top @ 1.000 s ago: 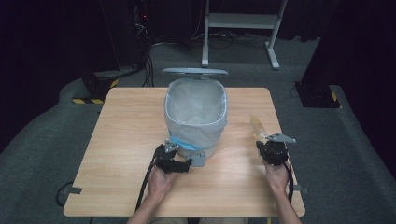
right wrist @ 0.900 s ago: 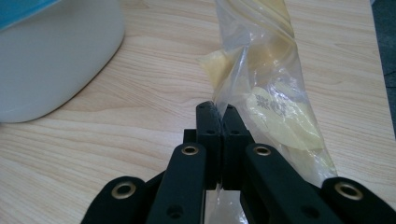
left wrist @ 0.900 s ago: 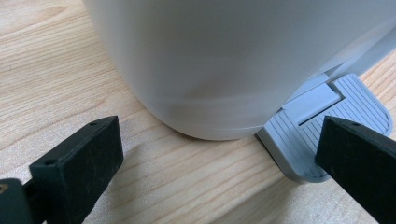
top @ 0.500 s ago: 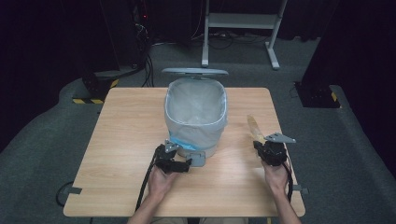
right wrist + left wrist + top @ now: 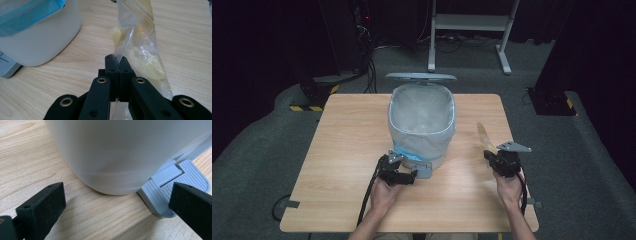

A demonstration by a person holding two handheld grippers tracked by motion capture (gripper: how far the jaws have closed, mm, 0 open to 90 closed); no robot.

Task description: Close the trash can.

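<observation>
The right gripper [image 5: 117, 60] is pinching a crinkled, clear yellowish plastic bag [image 5: 140, 42] above the wooden table [image 5: 352, 130], right of the bin. The left gripper [image 5: 117, 202] is sitting with jaws spread wide at the smooth white bin [image 5: 422, 125], one jaw over its ribbed grey pedal [image 5: 170, 187].

Dark room, black curtains [image 5: 257, 45] on left, right and back. Grey carpet floor [image 5: 262, 150] all around. Light wood bench [image 5: 347, 130] in centre, square top, lit from above. Behind it a white metal frame [image 5: 472, 30] with legs on the floor. Black cables [image 5: 367, 55] hang and trail at back left beside a dark stand. Black base with yellow-black hazard tape [image 5: 309, 100] near the bench's left far corner; another dark base [image 5: 552, 100] at right.
</observation>
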